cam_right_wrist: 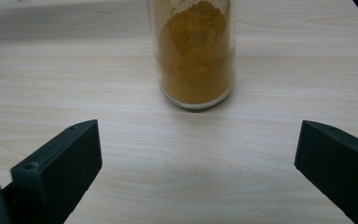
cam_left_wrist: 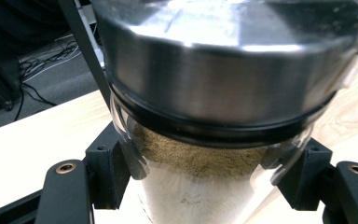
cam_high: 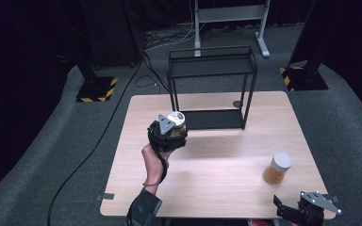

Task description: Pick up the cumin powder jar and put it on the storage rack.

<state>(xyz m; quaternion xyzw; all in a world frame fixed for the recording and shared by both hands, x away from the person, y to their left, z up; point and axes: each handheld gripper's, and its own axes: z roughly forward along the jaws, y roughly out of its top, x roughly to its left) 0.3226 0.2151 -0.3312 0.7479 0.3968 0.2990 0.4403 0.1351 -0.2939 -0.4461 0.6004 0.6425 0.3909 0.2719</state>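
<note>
Spice jar (cam_left_wrist: 223, 154) with a shiny metal lid (cam_high: 176, 117) sits clamped between the black jaws of the left gripper (cam_high: 168, 132), which presses on the clear glass from both sides just under the lid; the left gripper view shows a greenish-brown powder inside, above a paler band lower down. In the high view the person's left hand (cam_high: 154, 159) carries this gripper above the worktop (cam_high: 217, 165), over its left half and nearer the far edge than the near one, just in front of the black wire rack (cam_high: 212, 87). That rack stands at the middle of the worktop's far edge, with a flat bottom tray and a railed upper shelf on thin posts. A second jar (cam_high: 277, 168), with a pale lid and orange-yellow powder, stands upright on the worktop toward the right edge, closer to the near edge. The right gripper (cam_high: 306, 210) rests low at the near right corner of the worktop, its grey plate on top, and its jaws stand wide apart with nothing between them; in the right gripper view the orange jar (cam_right_wrist: 194, 51) is a little beyond the jaw tips, apart from both, on the bare wood. A dark sleeve (cam_high: 143, 207) comes in over the near edge on the left.
</note>
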